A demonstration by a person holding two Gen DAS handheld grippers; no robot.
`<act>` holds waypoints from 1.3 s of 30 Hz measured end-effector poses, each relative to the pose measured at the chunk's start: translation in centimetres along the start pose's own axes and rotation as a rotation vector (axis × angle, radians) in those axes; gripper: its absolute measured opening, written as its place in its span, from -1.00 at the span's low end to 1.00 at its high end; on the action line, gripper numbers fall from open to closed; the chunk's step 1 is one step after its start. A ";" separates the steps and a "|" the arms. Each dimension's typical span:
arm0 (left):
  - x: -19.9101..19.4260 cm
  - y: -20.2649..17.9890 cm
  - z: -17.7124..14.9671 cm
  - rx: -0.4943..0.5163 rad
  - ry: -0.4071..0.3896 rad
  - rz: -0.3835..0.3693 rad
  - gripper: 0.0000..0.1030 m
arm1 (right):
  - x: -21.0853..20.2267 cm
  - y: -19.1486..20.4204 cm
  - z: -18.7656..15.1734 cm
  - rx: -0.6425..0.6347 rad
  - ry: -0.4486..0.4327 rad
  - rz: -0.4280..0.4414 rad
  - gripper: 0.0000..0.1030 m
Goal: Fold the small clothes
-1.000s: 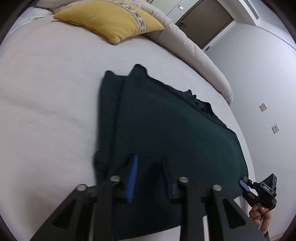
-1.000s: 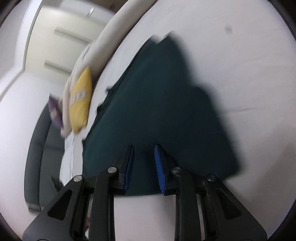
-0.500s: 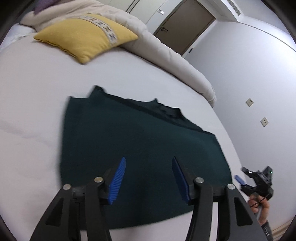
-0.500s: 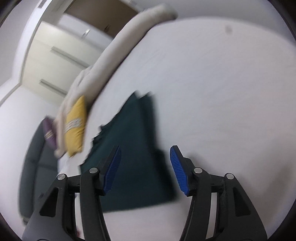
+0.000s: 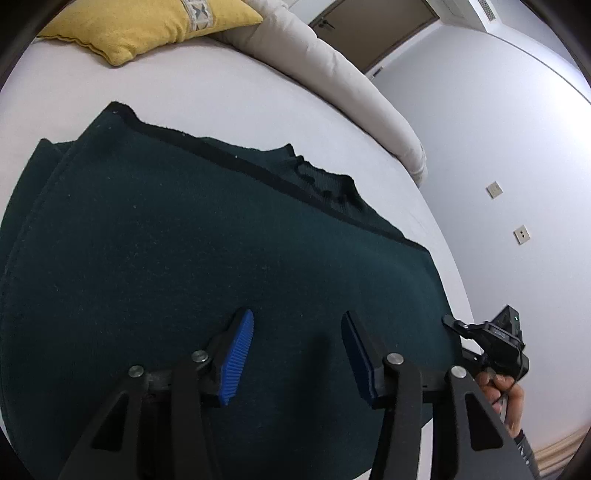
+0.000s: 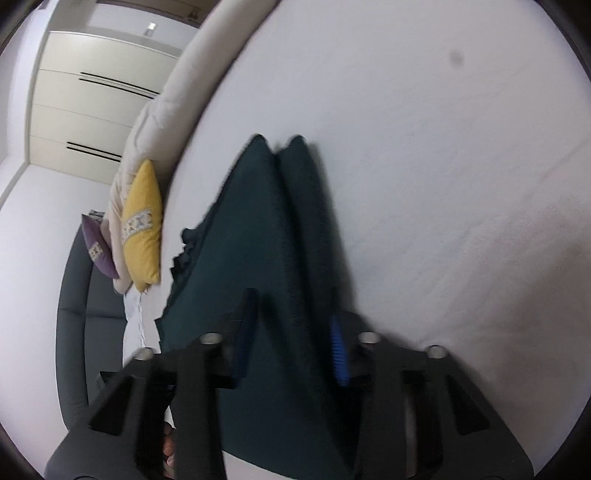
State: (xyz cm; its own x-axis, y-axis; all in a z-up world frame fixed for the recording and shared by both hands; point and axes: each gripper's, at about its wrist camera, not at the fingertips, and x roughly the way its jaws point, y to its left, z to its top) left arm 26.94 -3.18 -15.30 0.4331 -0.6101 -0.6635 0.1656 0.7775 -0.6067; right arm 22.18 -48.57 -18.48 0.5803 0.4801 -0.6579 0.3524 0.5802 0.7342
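Observation:
A dark green knitted garment [image 5: 192, 258] lies folded flat on the white bed [image 5: 207, 88], with a doubled layer along its left side. My left gripper [image 5: 297, 347] is open and empty, low over the garment's near part. In the right wrist view the same garment [image 6: 258, 236] runs away from me. My right gripper [image 6: 291, 336] is open over its near end, with the cloth between the blue pads; whether the pads touch it I cannot tell. The right gripper also shows in the left wrist view [image 5: 491, 339] at the garment's right corner.
A yellow cushion [image 5: 144, 26] and a rolled beige duvet [image 5: 332, 74] lie at the far side of the bed. A purple cushion [image 6: 98, 251] rests against a grey headboard [image 6: 74, 314]. White cupboards [image 6: 88, 107] and a wall with sockets [image 5: 521, 232] stand beyond.
Both grippers opened from nearly shut and then dropped back close over the garment. The left now hovers over its near part, the right over its near end.

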 end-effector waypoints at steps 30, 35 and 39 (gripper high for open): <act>-4.6 6.4 1.1 -0.272 -0.019 -0.224 0.31 | 12.4 24.8 -17.2 -0.739 0.125 -0.326 -0.80; -2.6 2.8 1.9 -0.224 0.022 -0.209 0.42 | 10.6 23.2 -17.2 -0.740 0.112 -0.283 -0.79; -0.9 0.7 2.6 -0.169 0.061 -0.159 0.42 | 10.7 23.1 -17.4 -0.742 0.098 -0.252 -0.79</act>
State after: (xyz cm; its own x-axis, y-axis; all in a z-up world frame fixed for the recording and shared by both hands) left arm 28.97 -1.72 -13.95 0.3584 -0.7348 -0.5759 0.0749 0.6375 -0.7668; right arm 23.68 -18.60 -11.49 0.4684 0.3118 -0.8267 -0.1378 0.9500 0.2802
